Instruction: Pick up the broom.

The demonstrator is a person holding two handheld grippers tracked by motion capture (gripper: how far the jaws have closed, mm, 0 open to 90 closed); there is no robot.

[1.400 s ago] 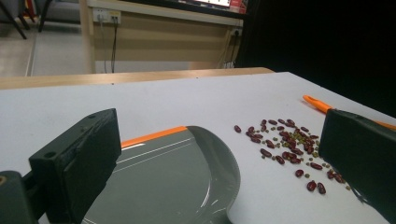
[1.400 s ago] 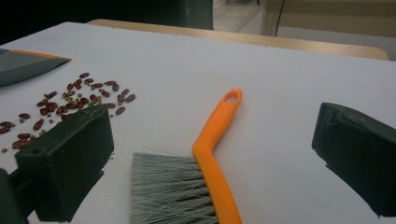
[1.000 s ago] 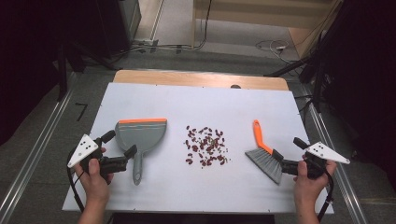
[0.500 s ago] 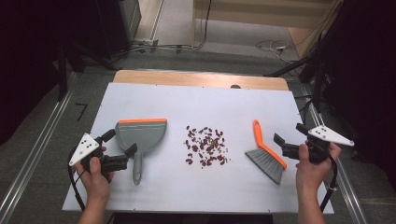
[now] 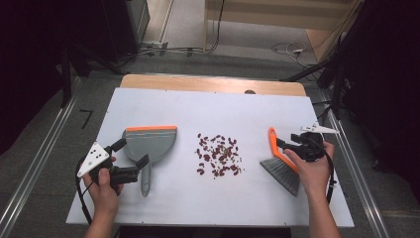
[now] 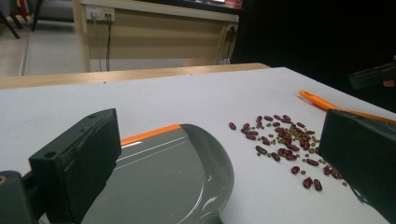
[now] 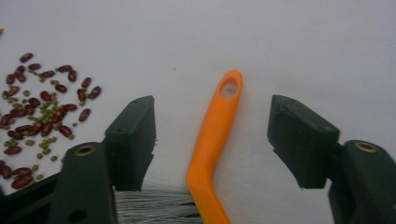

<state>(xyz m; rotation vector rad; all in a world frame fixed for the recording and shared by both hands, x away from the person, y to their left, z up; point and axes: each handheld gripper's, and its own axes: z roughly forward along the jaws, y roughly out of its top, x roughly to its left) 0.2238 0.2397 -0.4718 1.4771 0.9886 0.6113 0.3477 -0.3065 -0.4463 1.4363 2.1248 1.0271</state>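
Right hand-held gripper (image 7: 212, 140) hangs over the orange plastic handle of the small hand brush (image 5: 280, 161), its two black jaws spread wide with the handle running up between them and touching neither; that straddle looks like the set-up for closing on the handle, well placed since the slim, smooth stem with its hanging hole near the tip gives a firm flat hold. Taking the scatter of dark red beans and small green ones (image 5: 218, 154) as the landmark, the brush lies to its right on the white tabletop (image 5: 208, 106), grey bristles fanned out at the near end and the handle angled away from the person.

Left hand-held gripper (image 5: 132, 158) sits to the left of the beans, jaws apart and gripping nothing, hovering at the near end of the grey plastic dustpan with an orange rubber lip (image 5: 150, 144), about where its short handle begins. The pan is a shallow, glossy scoop, and its orange lip lies on the far side, away from the person, so it would have to be turned towards the beans before it could catch them.

The beans are loose, hard and glossy, likely to skitter under stiff bristles, so a slow sweep seems wise
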